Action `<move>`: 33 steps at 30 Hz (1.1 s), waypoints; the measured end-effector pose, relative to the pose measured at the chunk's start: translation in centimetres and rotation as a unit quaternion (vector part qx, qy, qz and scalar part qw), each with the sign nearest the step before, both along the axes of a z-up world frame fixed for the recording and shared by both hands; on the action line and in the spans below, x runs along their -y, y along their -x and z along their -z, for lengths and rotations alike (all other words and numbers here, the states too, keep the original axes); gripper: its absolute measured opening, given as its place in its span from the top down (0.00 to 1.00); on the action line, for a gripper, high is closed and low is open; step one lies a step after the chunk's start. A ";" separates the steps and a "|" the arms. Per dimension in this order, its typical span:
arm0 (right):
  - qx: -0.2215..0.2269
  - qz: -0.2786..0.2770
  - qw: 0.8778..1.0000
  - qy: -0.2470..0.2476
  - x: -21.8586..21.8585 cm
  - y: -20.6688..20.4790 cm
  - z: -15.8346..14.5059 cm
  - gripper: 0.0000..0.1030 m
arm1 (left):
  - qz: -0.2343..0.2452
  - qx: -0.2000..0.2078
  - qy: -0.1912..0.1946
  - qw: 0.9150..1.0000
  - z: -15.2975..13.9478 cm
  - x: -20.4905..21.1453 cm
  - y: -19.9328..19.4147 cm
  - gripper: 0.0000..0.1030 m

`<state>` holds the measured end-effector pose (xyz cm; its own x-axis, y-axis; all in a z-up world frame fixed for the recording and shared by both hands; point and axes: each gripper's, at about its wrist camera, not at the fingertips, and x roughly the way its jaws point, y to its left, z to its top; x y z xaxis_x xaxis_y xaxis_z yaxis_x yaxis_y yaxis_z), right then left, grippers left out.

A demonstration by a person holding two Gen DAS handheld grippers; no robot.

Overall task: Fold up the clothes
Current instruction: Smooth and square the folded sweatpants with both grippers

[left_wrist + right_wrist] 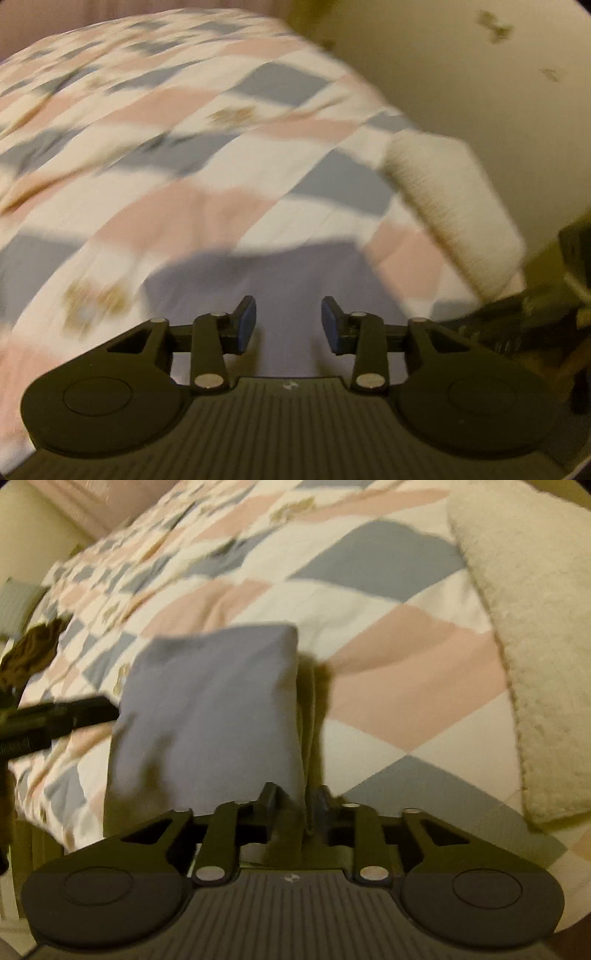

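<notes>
A lavender-grey garment (207,716) lies folded on the checked bedspread (369,590). My right gripper (297,801) is shut on the garment's near right edge. My left gripper (288,325) is open and empty, its blue pads (246,325) apart, hovering just above the same garment (280,280). In the right wrist view the left gripper (85,712) shows as a dark bar at the garment's left edge. The left wrist view is blurred by motion.
A cream fleece blanket (532,635) lies folded along the right side of the bed and shows in the left wrist view (450,206) too. A dark brown cloth (33,650) sits at the bed's left edge. A beige wall (480,92) is beyond the bed.
</notes>
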<state>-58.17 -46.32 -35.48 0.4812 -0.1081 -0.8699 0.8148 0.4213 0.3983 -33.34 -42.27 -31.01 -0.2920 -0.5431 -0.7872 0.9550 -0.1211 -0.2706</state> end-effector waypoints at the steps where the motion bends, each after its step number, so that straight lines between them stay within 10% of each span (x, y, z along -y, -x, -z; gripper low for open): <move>1: 0.005 0.005 1.000 0.004 -0.2 0.2 -0.4 0.64 | 0.021 -0.008 -0.002 1.000 0.3 1.6 0.3 0.63; 10: 0.031 0.035 0.999 -0.010 -1.9 1.0 0.9 0.63 | 0.175 -0.034 -0.087 0.980 5.1 11.2 2.4 0.60; 15: 0.045 0.044 0.998 -0.014 -2.1 1.1 1.5 0.83 | 0.213 -0.055 -0.111 0.969 6.9 11.8 3.2 1.00; 18: 0.052 0.059 0.997 -0.003 -2.7 1.6 1.2 0.90 | 0.225 -0.036 -0.091 0.969 7.0 11.5 4.1 1.00; 29: 0.059 0.127 0.990 -0.027 -3.2 3.0 3.7 0.89 | 0.155 0.049 -0.068 0.984 8.9 12.3 5.6 1.00; 33: 0.027 0.106 0.994 -0.025 -2.3 2.2 2.0 0.68 | 0.076 0.067 -0.040 0.994 4.3 10.7 2.7 0.93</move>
